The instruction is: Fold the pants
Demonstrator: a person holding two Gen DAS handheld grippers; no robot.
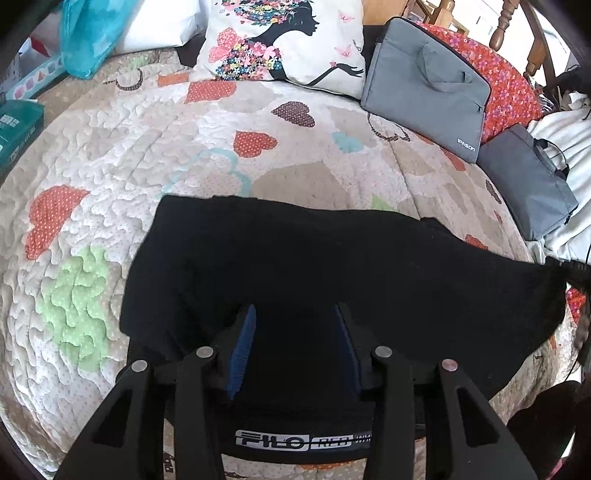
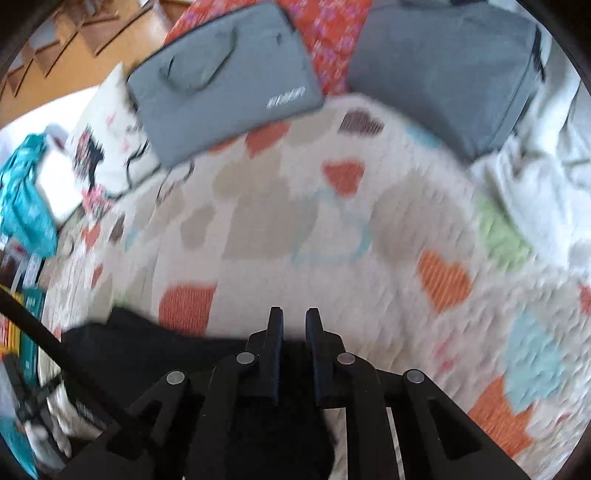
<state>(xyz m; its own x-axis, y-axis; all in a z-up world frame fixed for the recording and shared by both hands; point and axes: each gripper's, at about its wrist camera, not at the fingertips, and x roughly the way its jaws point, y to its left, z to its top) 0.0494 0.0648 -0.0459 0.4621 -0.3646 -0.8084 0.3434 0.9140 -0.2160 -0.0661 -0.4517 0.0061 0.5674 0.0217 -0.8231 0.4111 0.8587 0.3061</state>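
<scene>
Black pants (image 1: 314, 258) lie spread on a quilted bed cover with heart patches (image 1: 129, 147). Their waistband with a "FILO" label (image 1: 273, 441) is at the near edge. My left gripper (image 1: 295, 314) is open, its fingers wide apart over the waist part of the pants. In the blurred right wrist view, my right gripper (image 2: 294, 317) has its fingers a narrow gap apart. It hovers at the far edge of the black pants (image 2: 147, 350), which run under it and to the left. Nothing shows between its fingertips.
A grey laptop bag (image 1: 428, 88) and a darker grey bag (image 1: 528, 188) lie at the back right. A printed pillow (image 1: 288, 40) and a teal bag (image 1: 88, 33) are at the back. White bedding (image 2: 546, 192) is piled at the right.
</scene>
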